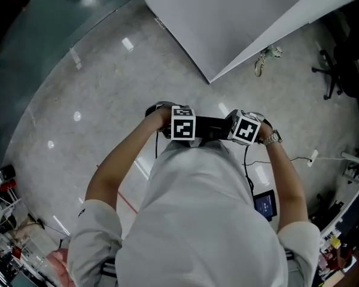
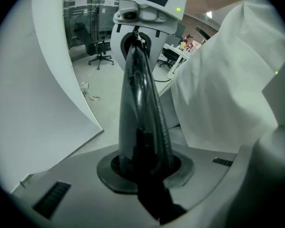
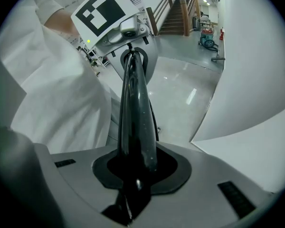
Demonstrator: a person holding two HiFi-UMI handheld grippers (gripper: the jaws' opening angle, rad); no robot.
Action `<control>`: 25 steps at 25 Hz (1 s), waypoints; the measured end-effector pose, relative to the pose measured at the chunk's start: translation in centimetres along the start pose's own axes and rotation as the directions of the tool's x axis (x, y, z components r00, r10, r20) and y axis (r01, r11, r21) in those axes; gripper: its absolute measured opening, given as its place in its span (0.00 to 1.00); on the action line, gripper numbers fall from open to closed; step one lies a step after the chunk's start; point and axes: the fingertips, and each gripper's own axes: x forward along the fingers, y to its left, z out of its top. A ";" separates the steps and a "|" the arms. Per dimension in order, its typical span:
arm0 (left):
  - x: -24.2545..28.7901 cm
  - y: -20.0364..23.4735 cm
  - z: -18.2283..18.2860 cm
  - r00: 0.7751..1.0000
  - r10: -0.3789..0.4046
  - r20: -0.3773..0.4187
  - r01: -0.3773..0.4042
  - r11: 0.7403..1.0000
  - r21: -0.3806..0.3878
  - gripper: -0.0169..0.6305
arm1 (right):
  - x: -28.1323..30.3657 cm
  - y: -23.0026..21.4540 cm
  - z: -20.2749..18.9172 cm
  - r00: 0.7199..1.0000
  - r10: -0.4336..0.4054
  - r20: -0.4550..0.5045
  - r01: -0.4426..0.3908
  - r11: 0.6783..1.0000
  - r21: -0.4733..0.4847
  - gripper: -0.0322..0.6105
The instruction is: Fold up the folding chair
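The folding chair (image 1: 210,126) shows only as a black bar close in front of my body; the rest is hidden under me. My left gripper (image 2: 145,169) is clamped on one end of that bar and my right gripper (image 3: 133,171) on the other. Beyond lie the glossy floor (image 1: 96,100) and a white panel (image 1: 239,17).
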 end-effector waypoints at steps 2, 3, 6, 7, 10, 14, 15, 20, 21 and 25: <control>-0.1 -0.2 0.0 1.000 0.000 -0.007 0.000 0.999 0.035 0.16 | -0.1 0.3 0.0 1.000 -0.002 0.005 0.002 1.000 0.012 0.18; -0.2 -0.2 0.0 1.000 -0.001 -0.008 0.001 0.999 0.046 0.16 | -0.2 0.4 0.0 1.000 -0.004 0.007 0.004 1.000 0.020 0.18; -0.6 0.2 -0.4 1.000 -0.003 -0.012 0.004 0.997 0.076 0.16 | -0.4 0.4 0.6 1.000 -0.027 0.015 0.026 0.999 0.044 0.17; -0.8 0.4 -0.7 1.000 -0.007 -0.013 0.008 0.997 0.083 0.15 | -0.4 0.2 0.9 0.999 -0.036 0.019 0.035 0.998 0.043 0.17; -1.0 1.4 -0.6 1.000 -0.019 -0.016 0.020 0.996 0.088 0.15 | -0.6 -0.9 1.0 0.999 -0.034 0.015 0.033 0.998 0.047 0.17; -1.3 3.2 0.3 1.000 -0.003 -0.029 0.006 0.992 0.129 0.15 | -1.5 -2.1 0.4 0.998 -0.062 0.023 0.060 0.995 0.078 0.16; -1.5 3.8 0.3 0.999 0.000 -0.033 0.004 0.990 0.140 0.15 | -1.7 -2.4 0.5 0.997 -0.077 0.032 0.074 0.993 0.094 0.16; -2.5 7.2 1.1 0.998 0.020 -0.056 -0.009 0.982 0.188 0.14 | -2.7 -4.4 0.4 0.990 -0.131 0.059 0.118 0.976 0.184 0.16; -2.7 7.7 1.3 0.998 0.023 -0.059 -0.010 0.979 0.202 0.14 | -3.0 -4.8 0.3 0.988 -0.139 0.062 0.124 0.972 0.198 0.16; -3.6 10.0 2.2 0.997 0.044 -0.059 -0.028 0.969 0.245 0.14 | -4.0 -6.9 0.2 0.984 -0.161 0.075 0.141 0.965 0.223 0.16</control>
